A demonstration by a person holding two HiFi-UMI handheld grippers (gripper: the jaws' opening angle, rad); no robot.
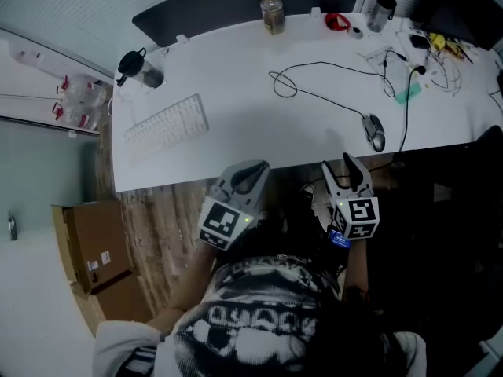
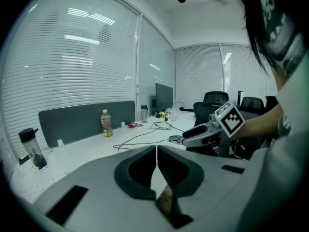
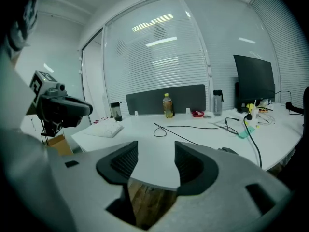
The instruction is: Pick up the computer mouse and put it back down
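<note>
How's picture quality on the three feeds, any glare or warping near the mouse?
Head view: white desk bright, computer mouse sharp, dim below its edge. Left gripper view: fisheye bows the blinds, corners black. Right gripper view: light reflections streak the glass wall.

A white keyboard lies at the left of the counter; a yellow-capped bottle stands top centre; a cardboard box sits lower left.
</note>
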